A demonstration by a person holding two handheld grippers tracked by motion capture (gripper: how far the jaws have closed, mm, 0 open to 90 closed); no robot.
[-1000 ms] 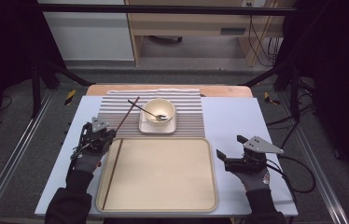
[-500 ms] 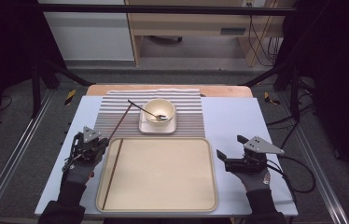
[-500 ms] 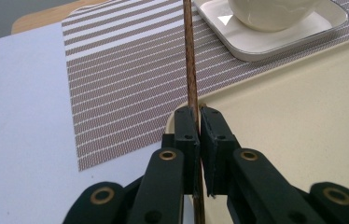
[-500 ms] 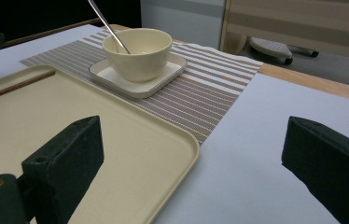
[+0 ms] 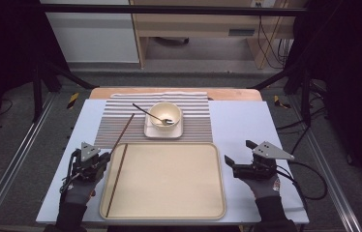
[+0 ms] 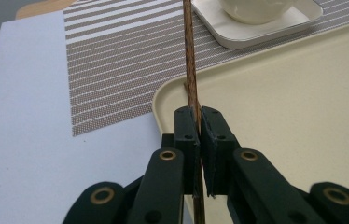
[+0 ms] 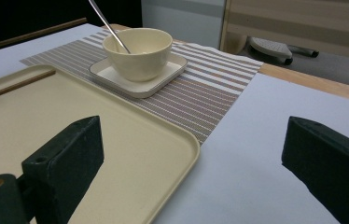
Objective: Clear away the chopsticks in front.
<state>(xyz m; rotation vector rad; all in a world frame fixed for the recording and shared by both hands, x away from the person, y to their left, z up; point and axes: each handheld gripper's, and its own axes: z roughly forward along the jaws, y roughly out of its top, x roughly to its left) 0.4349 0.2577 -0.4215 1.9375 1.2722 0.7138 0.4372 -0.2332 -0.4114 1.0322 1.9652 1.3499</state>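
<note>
Left gripper (image 5: pixel 102 158) clamps a chopstick (image 5: pixel 123 132) beside the tray (image 5: pixel 169 212); right gripper (image 5: pixel 237 155) gapes idle.

The left jaws are shut on the stick's near end, seen close in the left gripper view (image 6: pixel 191 70); its long axis runs from the jaws up and away over the striped mat (image 5: pixel 116 121), its far tip near the saucer (image 5: pixel 150 133); a second chopstick (image 5: pixel 116 179) already lies inside the tray along its left rim, nearly parallel; so the held one likely needs only a short shift to the right and down to join it; the left hand is far nearer; the right jaws hold nothing, beside the tray's right edge; the bowl (image 5: pixel 164 115) on the saucer holds a spoon (image 5: pixel 147 112).
</note>
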